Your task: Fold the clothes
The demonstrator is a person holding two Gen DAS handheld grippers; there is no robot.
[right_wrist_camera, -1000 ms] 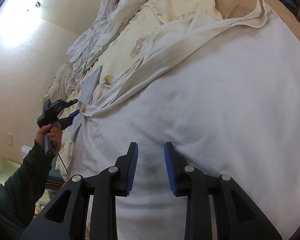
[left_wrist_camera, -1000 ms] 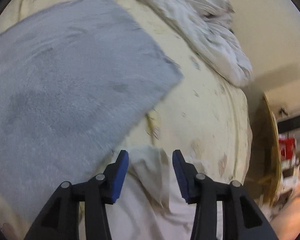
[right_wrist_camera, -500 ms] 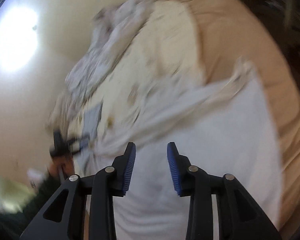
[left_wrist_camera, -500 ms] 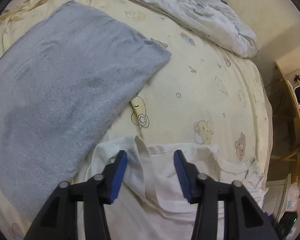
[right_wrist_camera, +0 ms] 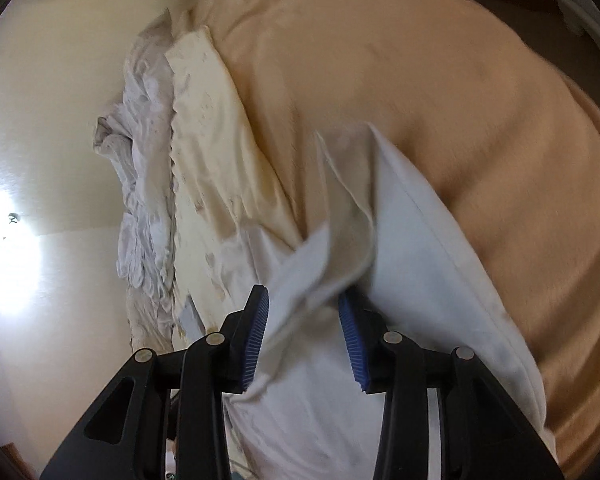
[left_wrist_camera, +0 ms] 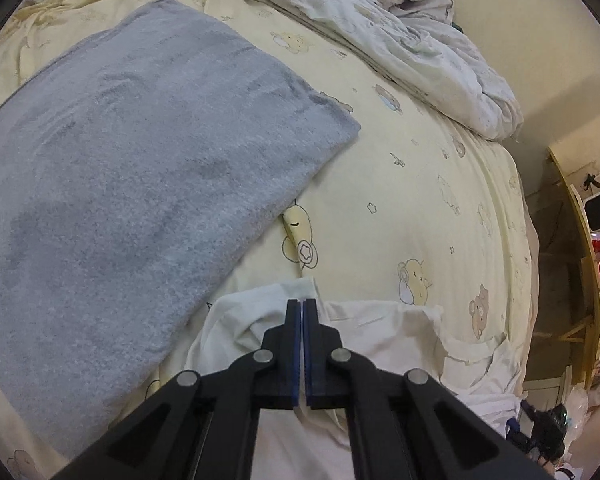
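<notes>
The left gripper (left_wrist_camera: 302,304) has just been closing, and its black jaws with blue pads now stand pressed together over the near edge of a white cotton garment (left_wrist_camera: 384,320). Whether a fold of the cloth is caught between the pads cannot be told. The garment lies crumpled on a pale yellow bedsheet printed with small cartoon bears (left_wrist_camera: 420,208). Just beside it, to the left in this view, lies a flat grey terry towel (left_wrist_camera: 140,184). A rumpled white duvet (left_wrist_camera: 420,40) is bunched along the far side of the bed.

The right gripper (right_wrist_camera: 304,320) has just been opening; its jaws stand apart, with a fold of the same white cotton garment (right_wrist_camera: 428,272) running between them. The picture is blurred, so whether the pads touch the cloth is unclear. Beyond the garment spreads a tan blanket (right_wrist_camera: 420,80), and the yellow sheet (right_wrist_camera: 208,140) and white duvet (right_wrist_camera: 140,200) lie to the left.
</notes>
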